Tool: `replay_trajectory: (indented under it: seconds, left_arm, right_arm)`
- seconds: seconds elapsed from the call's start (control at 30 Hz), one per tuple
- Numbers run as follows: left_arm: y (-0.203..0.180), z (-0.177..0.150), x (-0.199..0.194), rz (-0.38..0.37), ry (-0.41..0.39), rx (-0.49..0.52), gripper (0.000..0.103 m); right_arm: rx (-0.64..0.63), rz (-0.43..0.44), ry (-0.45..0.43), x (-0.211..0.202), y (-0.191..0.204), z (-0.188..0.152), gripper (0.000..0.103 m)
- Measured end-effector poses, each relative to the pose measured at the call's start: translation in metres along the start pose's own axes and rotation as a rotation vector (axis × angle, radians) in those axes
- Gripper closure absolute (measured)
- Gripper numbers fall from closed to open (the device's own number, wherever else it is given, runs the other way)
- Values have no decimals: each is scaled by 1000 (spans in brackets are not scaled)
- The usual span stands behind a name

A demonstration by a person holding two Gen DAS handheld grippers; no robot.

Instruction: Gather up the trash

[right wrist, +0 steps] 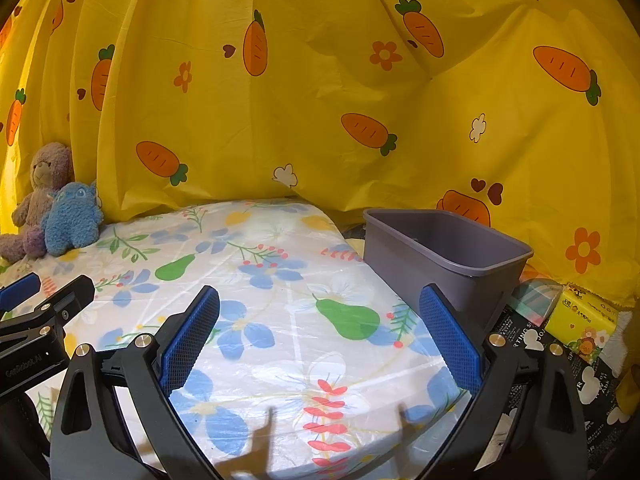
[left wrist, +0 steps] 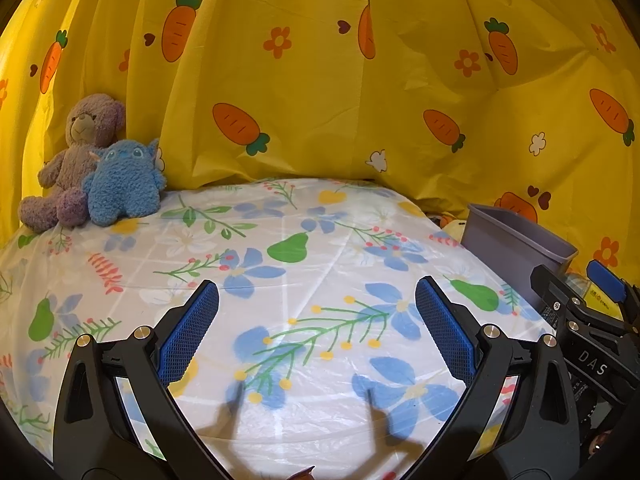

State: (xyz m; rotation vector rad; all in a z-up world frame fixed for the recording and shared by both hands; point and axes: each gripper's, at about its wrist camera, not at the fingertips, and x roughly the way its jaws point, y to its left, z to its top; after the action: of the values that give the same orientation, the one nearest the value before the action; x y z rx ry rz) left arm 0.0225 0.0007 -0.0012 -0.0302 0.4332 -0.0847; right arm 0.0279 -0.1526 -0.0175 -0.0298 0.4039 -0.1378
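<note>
My left gripper (left wrist: 317, 300) hangs open over the floral plastic cover of a bed (left wrist: 280, 280), nothing between its blue pads. My right gripper (right wrist: 319, 304) is open too, empty, above the bed's right part (right wrist: 280, 360). A grey plastic bin (right wrist: 444, 256) stands off the bed's right edge, beyond my right finger; in the left wrist view the grey bin (left wrist: 516, 240) shows at far right behind the right gripper's body (left wrist: 584, 320). The left gripper's body (right wrist: 36, 320) appears at the left edge of the right wrist view. No loose trash is visible on the bed.
A purple teddy bear (left wrist: 76, 160) and a blue plush toy (left wrist: 124, 180) sit at the bed's back left. A yellow carrot-print curtain (left wrist: 320, 80) closes the back. Right of the bin lie a yellow tissue pack (right wrist: 580, 320) and a checked packet (right wrist: 536, 296) on a black printed surface (right wrist: 560, 360).
</note>
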Motion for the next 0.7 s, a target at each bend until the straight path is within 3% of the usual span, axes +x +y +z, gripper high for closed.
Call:
replay_trajectory:
  seconds: [0.7]
  left_arm:
    - [2,0,-1,2,-6,-1,6]
  right_arm:
    - [2,7,-1,-1,6,1,7]
